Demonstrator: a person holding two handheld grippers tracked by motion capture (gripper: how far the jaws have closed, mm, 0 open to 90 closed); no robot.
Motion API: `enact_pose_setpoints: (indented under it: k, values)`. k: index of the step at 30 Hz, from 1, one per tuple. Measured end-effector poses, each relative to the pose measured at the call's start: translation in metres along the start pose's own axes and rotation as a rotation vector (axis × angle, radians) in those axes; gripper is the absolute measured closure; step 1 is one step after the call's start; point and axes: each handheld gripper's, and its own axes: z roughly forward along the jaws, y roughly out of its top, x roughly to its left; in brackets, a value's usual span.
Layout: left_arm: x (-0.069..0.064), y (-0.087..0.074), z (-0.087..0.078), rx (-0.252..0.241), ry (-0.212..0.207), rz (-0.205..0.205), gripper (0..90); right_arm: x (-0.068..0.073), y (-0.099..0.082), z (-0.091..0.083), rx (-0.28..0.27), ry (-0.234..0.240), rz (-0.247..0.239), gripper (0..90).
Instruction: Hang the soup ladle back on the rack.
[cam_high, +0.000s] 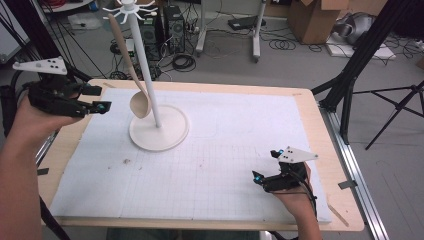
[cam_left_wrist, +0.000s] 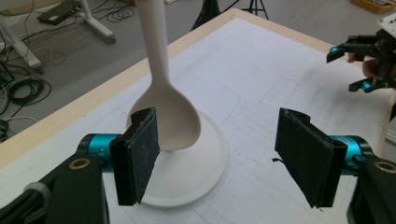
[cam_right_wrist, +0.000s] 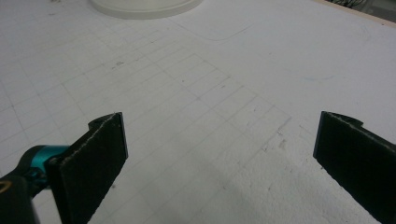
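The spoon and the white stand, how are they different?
The spoon is beige and hangs tilted from a hook, its bowl down; the white stand is brighter white and rises straight up. The spoon widens into a rounded bowl; the white stand spreads into a flat round base on the table. Both are pale and plain.

1. A grey floor (cam_high: 300, 65) runs behind the counter (cam_high: 320, 145), which has a pale wooden edge and a white gridded sheet (cam_high: 240, 150) on top.
2. Black cables (cam_high: 282, 44) lie in loops on the floor, near white frame legs (cam_high: 256, 30).
3. A brown cardboard box (cam_high: 315, 17) stands at the far right, with a grey bundle (cam_high: 352, 27) beside it.
4. Black tripod legs (cam_high: 395, 107) stand right of the counter, and a metal rail (cam_high: 357, 175) runs along its right side.
5. Dark computer towers (cam_high: 172, 27) sit on the floor at the back.
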Motion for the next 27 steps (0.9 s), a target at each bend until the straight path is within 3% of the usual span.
enact_pose_setpoints:
  k: [7, 16, 18, 25, 27]
  values:
    - [-0.012, -0.012, 0.006, -0.015, -0.022, 0.013, 24.8, 0.001, 0.000, 0.001, 0.003, 0.001, -0.003, 1.6]
    - [-0.022, -0.033, 0.027, -0.016, -0.032, 0.025, 15.9, 0.000, 0.000, 0.000, -0.001, -0.001, -0.001, 1.6]
    - [-0.023, -0.044, 0.037, -0.015, -0.031, 0.027, 14.3, -0.001, -0.001, 0.000, -0.003, 0.000, 0.003, 1.6]
    - [-0.025, -0.072, 0.058, -0.076, -0.066, 0.003, 11.7, -0.003, -0.001, -0.001, -0.004, -0.004, 0.004, 1.6]
    - [-0.026, -0.080, 0.065, -0.088, -0.083, -0.020, 11.7, -0.003, -0.002, 0.000, -0.002, -0.004, 0.005, 1.6]
